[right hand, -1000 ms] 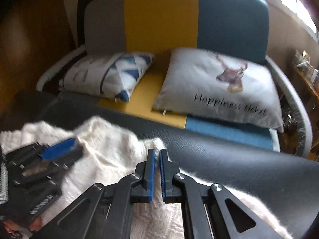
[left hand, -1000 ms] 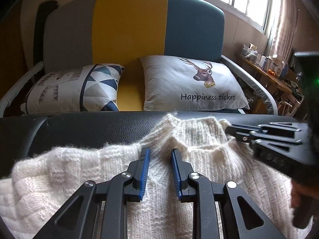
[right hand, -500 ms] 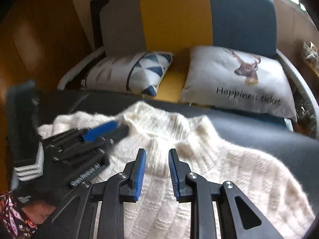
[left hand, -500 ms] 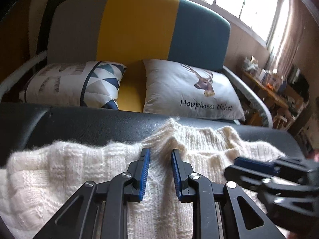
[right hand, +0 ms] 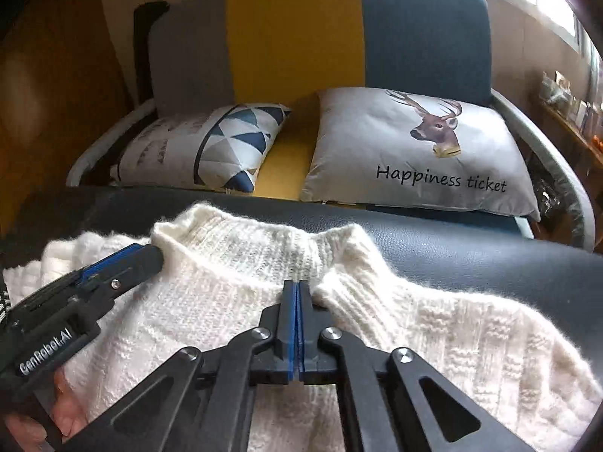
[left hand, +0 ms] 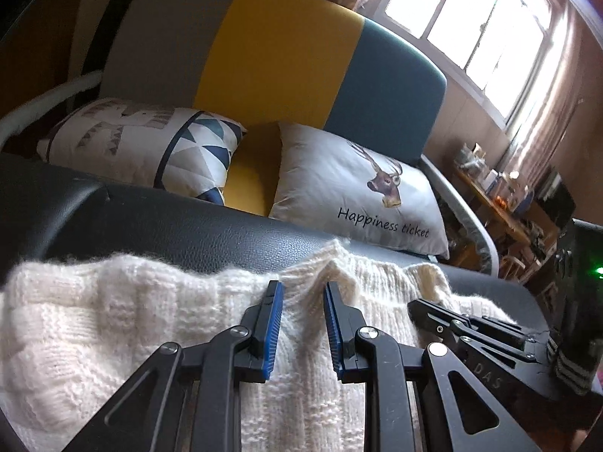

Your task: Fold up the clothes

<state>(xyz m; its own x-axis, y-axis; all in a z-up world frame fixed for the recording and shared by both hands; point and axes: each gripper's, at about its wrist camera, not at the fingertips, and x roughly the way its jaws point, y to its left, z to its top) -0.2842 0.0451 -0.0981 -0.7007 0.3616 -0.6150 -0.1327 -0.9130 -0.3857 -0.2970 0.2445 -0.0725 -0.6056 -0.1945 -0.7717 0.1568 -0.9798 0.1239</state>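
while half a second ago parted over knit, right gripper point(right hand: 297, 293) now pinched together at white sweater point(right hand: 226, 286) collar edge; left gripper point(left hand: 301, 301) unchanged, partly apart around collar; shoulder lift likely next.

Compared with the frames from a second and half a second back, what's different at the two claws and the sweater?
The right claw, parted over the knit half a second ago, has shut at the sweater's collar, on its right side; whether knit is pinched is unclear. It shifted from the sweater's edge to the collar. The left claw keeps the same gap, straddling the collar's left side. Sweater, sofa and pillows stay put.
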